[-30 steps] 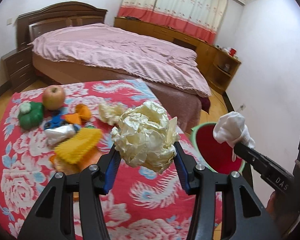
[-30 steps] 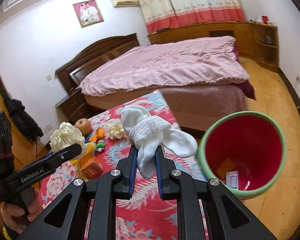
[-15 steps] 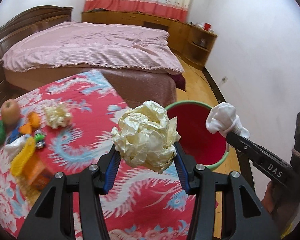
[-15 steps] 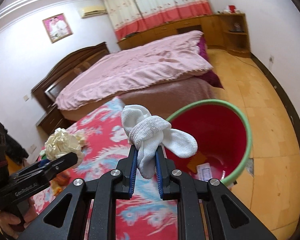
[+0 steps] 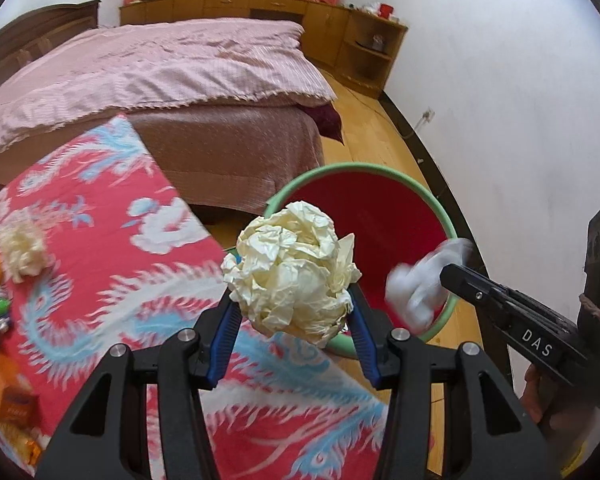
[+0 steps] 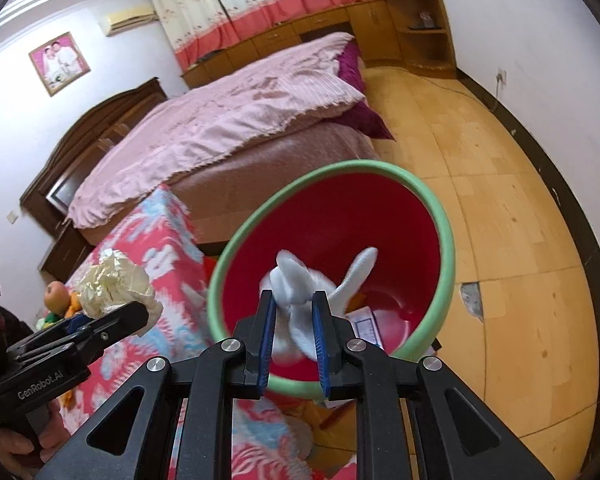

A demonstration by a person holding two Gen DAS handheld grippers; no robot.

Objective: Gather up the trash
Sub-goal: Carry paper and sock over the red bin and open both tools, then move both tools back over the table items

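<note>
Ahead of both claws and beyond the table's far edge we see the bed (image 5: pixel 172 72), its pink cover hanging over the foot end, with a strip of bare wooden floor (image 6: pixel 500 184) running along its side to the wall. Under and to the left of our left gripper (image 5: pixel 292 312) lies the table (image 5: pixel 100 240) in its red flowered cloth; its right edge falls away just left of the red bin (image 6: pixel 446 240), whose green rim sits below table height, close against the table's side. The bin's mouth opens directly ahead of our right gripper (image 6: pixel 294 320) and ahead and to the right of the left one; some paper lies at its bottom. Floor shows to the right of the bin as far as the dark skirting. Our left gripper is clamped on the crumpled yellow paper ball (image 5: pixel 292 272), its blue pads pressing either side, and it holds the ball over the table's edge, overlapping the near-left part of the bin's rim in the left wrist view. Our right gripper has its jaws parted, and the white sock (image 6: pixel 300 292) shows blurred between and just past the pads, over the bin's mouth; we cannot tell whether the pads touch it. Far left of the left gripper, on the cloth, sits a second, smaller paper wad (image 5: pixel 22 248).
</note>
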